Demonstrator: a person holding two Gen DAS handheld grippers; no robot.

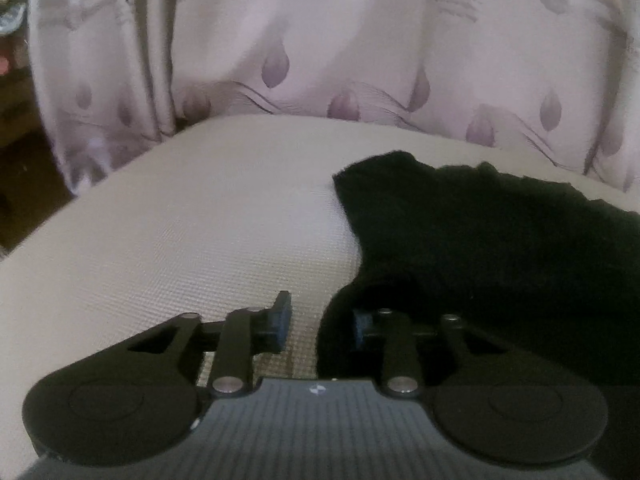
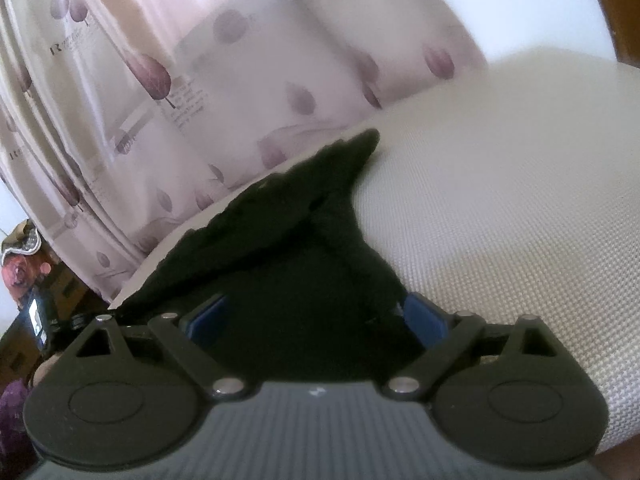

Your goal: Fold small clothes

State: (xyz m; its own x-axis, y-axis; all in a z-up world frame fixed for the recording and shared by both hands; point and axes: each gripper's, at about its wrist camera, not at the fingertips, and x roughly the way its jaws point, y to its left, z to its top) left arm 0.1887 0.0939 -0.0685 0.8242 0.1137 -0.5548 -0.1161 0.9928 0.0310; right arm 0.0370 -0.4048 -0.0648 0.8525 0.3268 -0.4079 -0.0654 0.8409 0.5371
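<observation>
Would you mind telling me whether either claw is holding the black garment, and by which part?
Neither grip can be confirmed. The left claw straddles an edge fold of the black garment, with a gap showing. The right claw stands wide around a bunched part.

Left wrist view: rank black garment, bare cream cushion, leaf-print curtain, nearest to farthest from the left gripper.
1. Black garment: its near edge lies between the fingers of the left gripper, on the right side.
2. Bare cream cushion: under and ahead of the gripper, spreading left.
3. Leaf-print curtain: hanging behind the cushion's far edge, across the top.
</observation>
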